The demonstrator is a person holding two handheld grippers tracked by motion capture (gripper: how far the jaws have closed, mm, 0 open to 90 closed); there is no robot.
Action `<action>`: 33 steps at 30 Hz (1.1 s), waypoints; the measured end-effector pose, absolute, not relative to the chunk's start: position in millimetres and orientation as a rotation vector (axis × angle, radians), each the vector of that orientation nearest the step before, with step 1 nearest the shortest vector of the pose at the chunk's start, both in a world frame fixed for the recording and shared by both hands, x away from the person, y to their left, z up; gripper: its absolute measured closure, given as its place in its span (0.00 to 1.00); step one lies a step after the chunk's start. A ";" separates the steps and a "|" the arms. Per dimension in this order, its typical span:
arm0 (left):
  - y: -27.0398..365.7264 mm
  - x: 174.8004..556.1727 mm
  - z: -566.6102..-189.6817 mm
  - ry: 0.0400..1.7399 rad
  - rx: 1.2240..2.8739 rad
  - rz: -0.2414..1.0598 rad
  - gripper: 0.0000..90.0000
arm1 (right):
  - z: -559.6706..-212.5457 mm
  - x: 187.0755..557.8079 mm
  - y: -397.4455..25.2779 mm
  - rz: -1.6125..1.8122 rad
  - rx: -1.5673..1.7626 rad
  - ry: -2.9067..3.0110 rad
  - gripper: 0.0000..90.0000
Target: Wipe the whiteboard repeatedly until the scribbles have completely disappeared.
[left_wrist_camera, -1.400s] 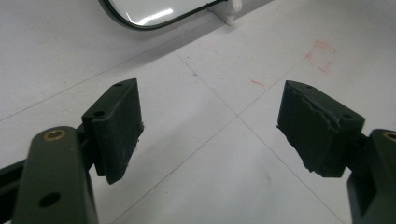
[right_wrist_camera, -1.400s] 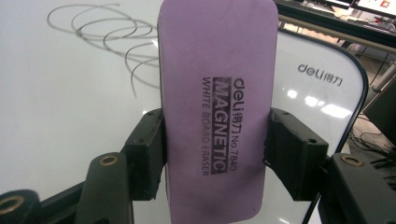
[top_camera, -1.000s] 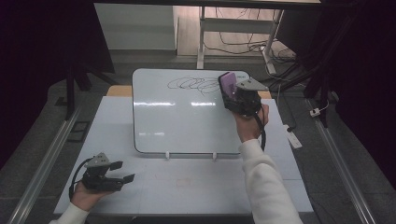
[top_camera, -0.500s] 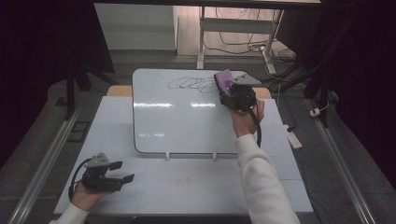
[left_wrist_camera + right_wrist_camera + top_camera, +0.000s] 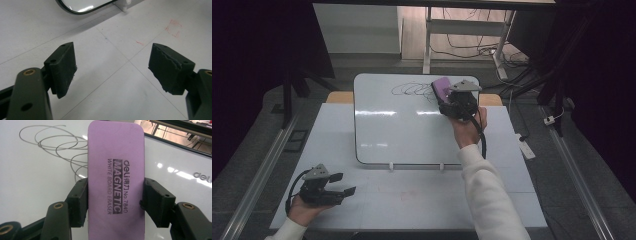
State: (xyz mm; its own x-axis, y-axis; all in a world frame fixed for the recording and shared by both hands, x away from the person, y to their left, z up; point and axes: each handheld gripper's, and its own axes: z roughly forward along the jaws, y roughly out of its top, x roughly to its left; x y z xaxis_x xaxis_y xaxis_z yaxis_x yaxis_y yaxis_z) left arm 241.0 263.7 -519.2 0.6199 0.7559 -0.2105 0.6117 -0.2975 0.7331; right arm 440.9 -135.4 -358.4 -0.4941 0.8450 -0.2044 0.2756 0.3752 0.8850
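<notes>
Right tool [image 5: 115, 202] clamps purple eraser [image 5: 116, 177] — left tool [image 5: 112, 70] wide open.

Room dim, dark at edges; overhead light glares off whiteboard [image 5: 412, 125]. My gripper views sharp, near jaws slightly soft, soft shadows on desk [image 5: 412, 200].

- A lab or test room is showing here, not a home
- A white table [image 5: 412, 200] is standing on a bare floor between metal rails [image 5: 257, 175]
- Loose cables [image 5: 472, 47] are trailing round a metal frame leg [image 5: 428, 40] behind it
- Dark screens are closing in both sides
</notes>
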 end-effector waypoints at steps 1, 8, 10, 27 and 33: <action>263.7 240.9 -519.1 1.075 2.015 0.221 0.25 | -357.2 441.2 -137.7 1.084 0.966 1.956 0.45; 263.6 241.3 -519.1 1.072 2.016 0.222 0.25 | -347.4 448.9 -159.0 1.112 1.061 1.916 0.45; 263.7 241.3 -518.9 1.073 2.015 0.222 0.25 | -346.9 449.6 -156.9 1.094 1.051 1.930 0.45; 264.6 240.9 -518.5 1.073 2.013 0.224 0.25 | -348.7 445.2 -126.9 0.999 0.990 2.010 0.45; 264.5 241.0 -518.3 1.071 2.013 0.227 0.25 | -342.2 451.1 -147.8 0.998 1.062 1.938 0.45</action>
State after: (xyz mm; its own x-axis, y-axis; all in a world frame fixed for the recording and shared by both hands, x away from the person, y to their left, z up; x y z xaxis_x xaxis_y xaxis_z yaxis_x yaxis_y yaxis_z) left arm 241.0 264.5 -518.3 0.6207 0.7563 -0.2068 0.6072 -0.2968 0.7370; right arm 451.1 -147.8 -342.2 -0.4173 0.8845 -0.2087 0.3434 0.3661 0.8649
